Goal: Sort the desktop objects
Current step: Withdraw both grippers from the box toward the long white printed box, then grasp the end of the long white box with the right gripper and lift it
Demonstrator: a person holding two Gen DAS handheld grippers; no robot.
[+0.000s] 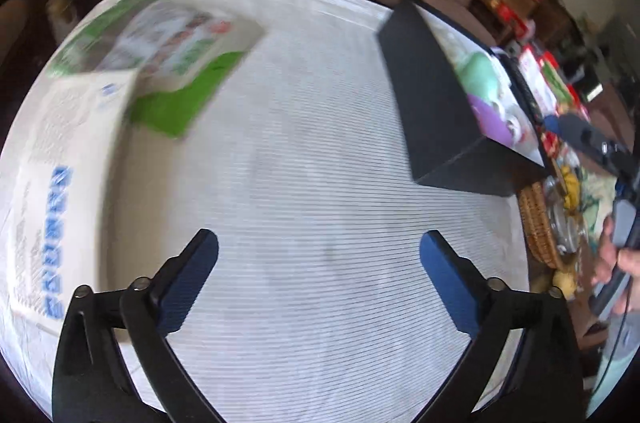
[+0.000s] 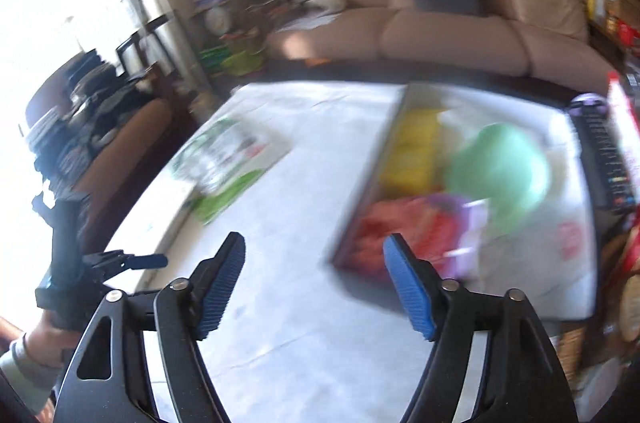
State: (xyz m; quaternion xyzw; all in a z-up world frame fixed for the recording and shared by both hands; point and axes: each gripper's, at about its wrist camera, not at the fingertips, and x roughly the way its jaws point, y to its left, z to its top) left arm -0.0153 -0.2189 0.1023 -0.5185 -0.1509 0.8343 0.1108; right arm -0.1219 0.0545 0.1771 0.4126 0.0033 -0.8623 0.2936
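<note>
My left gripper (image 1: 320,243) hangs open over the white striped tablecloth (image 1: 312,151), nothing between its blue pads. A flat green and white box (image 1: 160,55) lies at the far left, beside a large white pack with blue lettering (image 1: 52,183). A black bin (image 1: 424,95) stands at the right, with a pale green ball (image 1: 480,71) and a purple item (image 1: 492,115) inside. My right gripper (image 2: 316,243) is open and empty near the bin's (image 2: 374,175) front corner. The bin also holds a yellow item (image 2: 412,147), the green ball (image 2: 500,167) and a red item (image 2: 400,235), all blurred.
A brown sofa (image 2: 452,35) runs behind the table. A black keyboard (image 2: 604,159) lies right of the bin. A wicker basket (image 1: 540,227) and assorted clutter sit off the table's right edge. A hand (image 2: 36,339) at the left holds the other tool.
</note>
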